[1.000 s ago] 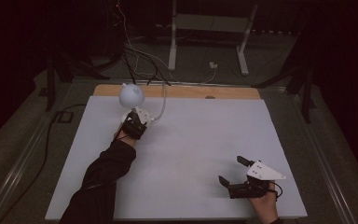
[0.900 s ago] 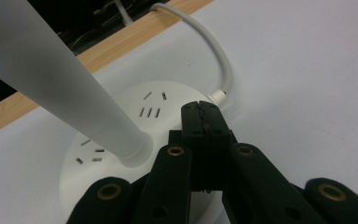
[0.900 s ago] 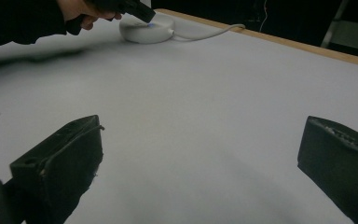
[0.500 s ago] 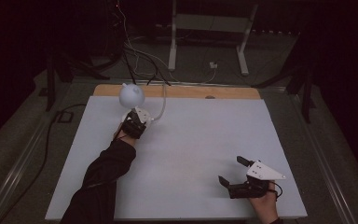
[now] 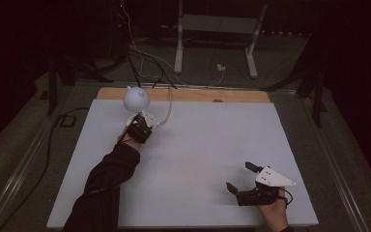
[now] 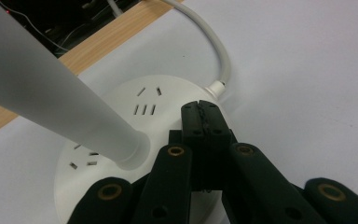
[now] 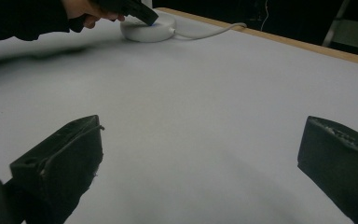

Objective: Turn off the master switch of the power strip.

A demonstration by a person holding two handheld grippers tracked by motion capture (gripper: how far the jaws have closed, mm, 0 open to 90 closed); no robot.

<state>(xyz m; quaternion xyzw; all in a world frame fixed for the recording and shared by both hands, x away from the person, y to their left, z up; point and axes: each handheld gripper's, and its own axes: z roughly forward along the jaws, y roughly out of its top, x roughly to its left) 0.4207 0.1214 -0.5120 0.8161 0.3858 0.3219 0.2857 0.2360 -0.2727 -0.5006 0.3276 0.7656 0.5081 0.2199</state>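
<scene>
The lamp [image 5: 136, 98] stands at the table's [image 5: 212, 145] far left edge, the left gripper [image 5: 139, 126] at its base. In the left gripper view, clenched jaws press the socketed base [image 6: 158, 100], probably a switch. The right gripper [image 7: 200, 163] rests released, idle; no glow visible yet.

Lab or recording studio, dim. Black curtain backdrop; white-topped table with wooden far edge [image 5: 183, 94]; tangled black and white cables on grey floor [image 5: 145, 63]; white metal stand legs [image 5: 215, 34] behind; black tripod legs [image 5: 60, 72] at left.
</scene>
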